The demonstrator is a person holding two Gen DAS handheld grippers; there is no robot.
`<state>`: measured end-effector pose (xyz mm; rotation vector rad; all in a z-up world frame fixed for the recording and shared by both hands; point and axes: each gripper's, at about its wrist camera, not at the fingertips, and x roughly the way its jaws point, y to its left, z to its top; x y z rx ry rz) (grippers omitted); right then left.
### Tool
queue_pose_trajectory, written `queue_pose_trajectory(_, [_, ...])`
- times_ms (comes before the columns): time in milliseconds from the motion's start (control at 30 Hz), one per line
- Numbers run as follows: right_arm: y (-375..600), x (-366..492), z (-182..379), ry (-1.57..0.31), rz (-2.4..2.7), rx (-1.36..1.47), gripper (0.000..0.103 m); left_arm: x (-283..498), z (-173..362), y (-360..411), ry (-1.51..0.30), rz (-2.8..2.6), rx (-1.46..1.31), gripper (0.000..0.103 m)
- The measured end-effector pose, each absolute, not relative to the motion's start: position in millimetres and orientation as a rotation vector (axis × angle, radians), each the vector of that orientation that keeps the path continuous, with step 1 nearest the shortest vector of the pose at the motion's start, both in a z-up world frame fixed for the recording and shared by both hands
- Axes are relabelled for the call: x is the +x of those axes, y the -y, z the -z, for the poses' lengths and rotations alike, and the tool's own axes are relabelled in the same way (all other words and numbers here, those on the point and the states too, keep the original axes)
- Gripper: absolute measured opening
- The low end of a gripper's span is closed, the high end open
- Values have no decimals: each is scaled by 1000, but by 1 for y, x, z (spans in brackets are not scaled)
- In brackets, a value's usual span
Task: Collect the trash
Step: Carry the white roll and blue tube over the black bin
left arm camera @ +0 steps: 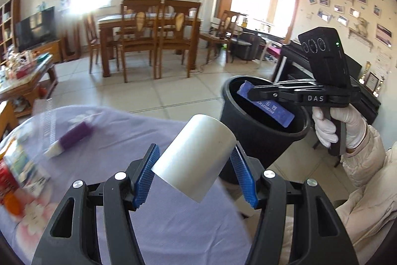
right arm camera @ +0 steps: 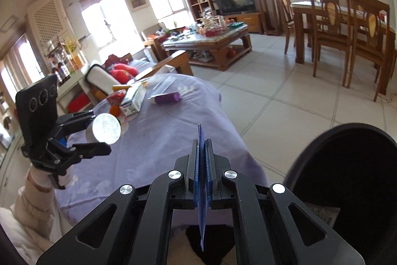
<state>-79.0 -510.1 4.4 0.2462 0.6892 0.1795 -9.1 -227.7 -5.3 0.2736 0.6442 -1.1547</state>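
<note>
Silver metal fills the left gripper [left arm camera: 192,171] — its blue pads are clamped on a plain can [left arm camera: 196,158], carried above the near edge of the lilac bedspread [left arm camera: 148,227]. The right gripper [left arm camera: 250,92] has its fingers pressed together on a flat blue packet [left arm camera: 265,108], held over the mouth of the black bin [left arm camera: 263,138] at the right. Neither piece is dropped yet, and nothing else shows inside the bin. Farther left on the cloth lie a purple tube [left arm camera: 72,139], a clear ridged tray [left arm camera: 47,121] and some cartons [right arm camera: 134,98] — so, by my reading, most of the collecting remains.
</note>
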Motion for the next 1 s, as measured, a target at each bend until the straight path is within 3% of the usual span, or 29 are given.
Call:
queue_pose_trajectory(500, [659,-167,50,-704,107,417,5,-56,36,397,-684,1443,379,58])
queue_pose_trajectory(933, [685,-176,90,-749,139,462,5,-74,72,442,-736,1462,490,59])
queue_pose_trajectory(1000, [689,-173,92,-747,136,475,10,-74,73,446,-740,1458,495,59])
